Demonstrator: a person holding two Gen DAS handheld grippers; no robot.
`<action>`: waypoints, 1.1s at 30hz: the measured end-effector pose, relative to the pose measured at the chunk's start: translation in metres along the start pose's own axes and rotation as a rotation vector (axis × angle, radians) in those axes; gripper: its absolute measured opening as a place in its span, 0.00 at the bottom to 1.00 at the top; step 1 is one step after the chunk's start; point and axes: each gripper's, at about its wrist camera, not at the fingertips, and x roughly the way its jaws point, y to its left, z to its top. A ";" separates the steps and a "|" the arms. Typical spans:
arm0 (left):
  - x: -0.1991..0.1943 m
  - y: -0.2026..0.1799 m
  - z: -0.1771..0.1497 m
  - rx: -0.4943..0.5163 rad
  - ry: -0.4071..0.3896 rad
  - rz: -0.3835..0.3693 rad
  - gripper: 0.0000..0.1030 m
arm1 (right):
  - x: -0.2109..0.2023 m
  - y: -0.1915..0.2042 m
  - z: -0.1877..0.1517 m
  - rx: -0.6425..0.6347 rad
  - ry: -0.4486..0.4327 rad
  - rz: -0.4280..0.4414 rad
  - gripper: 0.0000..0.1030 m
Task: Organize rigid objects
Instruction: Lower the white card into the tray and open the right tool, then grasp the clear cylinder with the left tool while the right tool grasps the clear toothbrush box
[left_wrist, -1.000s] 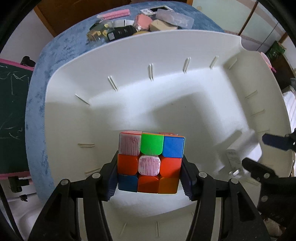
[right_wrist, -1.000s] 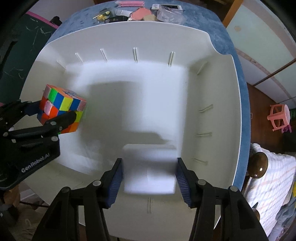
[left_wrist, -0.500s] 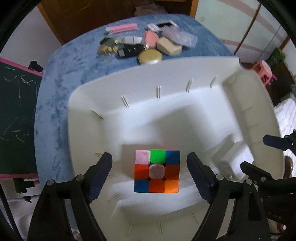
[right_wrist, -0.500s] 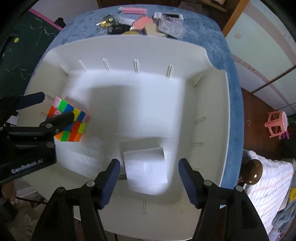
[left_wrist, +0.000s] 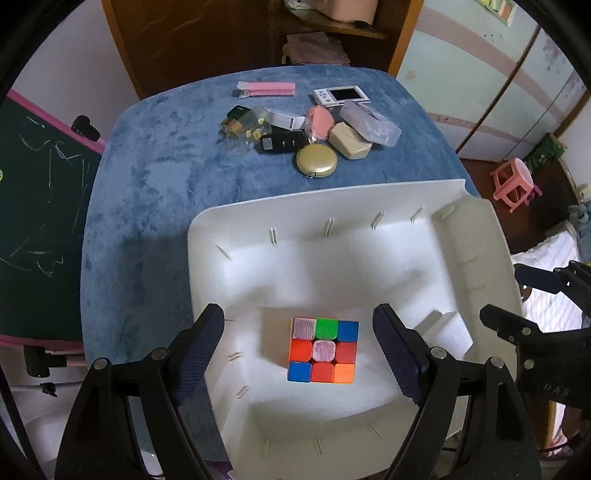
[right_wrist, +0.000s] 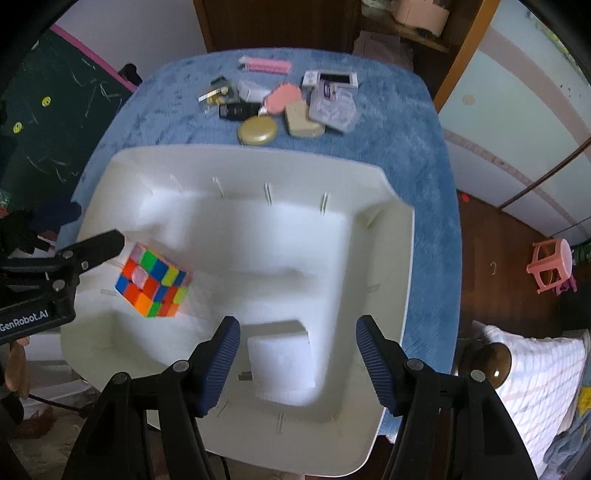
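Note:
A scrambled colour cube (left_wrist: 322, 350) lies on the floor of the white tray (left_wrist: 332, 194), on its left side. My left gripper (left_wrist: 297, 312) hangs above the cube, open wide, with its pads well clear of the cube's sides. A white box (right_wrist: 282, 363) lies flat in the tray (right_wrist: 240, 149) near its front right. My right gripper (right_wrist: 297, 323) is over the box, open, with nothing between its pads. The right wrist view also shows the cube (right_wrist: 151, 284) beside a left finger (right_wrist: 92, 251). The box (left_wrist: 448, 332) also shows in the left wrist view.
On the blue cloth (left_wrist: 147, 192) beyond the tray lies a pile of small things: a gold round case (left_wrist: 316, 159), a beige case (left_wrist: 349, 140), a pink pouch (left_wrist: 319, 122), a pink strip (left_wrist: 266, 88) and a small white device (left_wrist: 341, 96). A chalkboard (left_wrist: 33, 221) stands at the left.
Both grippers opened and let go, the left of the cube and the right of the white box. Both then rose, so the tray looks smaller and the far pile has come into view.

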 end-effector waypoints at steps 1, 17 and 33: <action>-0.002 0.001 0.001 -0.004 -0.004 0.000 0.82 | -0.003 -0.001 0.002 0.000 -0.006 0.002 0.64; -0.060 0.012 0.059 -0.049 -0.145 0.049 0.83 | -0.044 -0.021 0.050 -0.037 -0.092 0.044 0.64; -0.077 0.005 0.118 0.072 -0.248 0.158 0.92 | -0.074 -0.061 0.137 -0.036 -0.198 0.071 0.74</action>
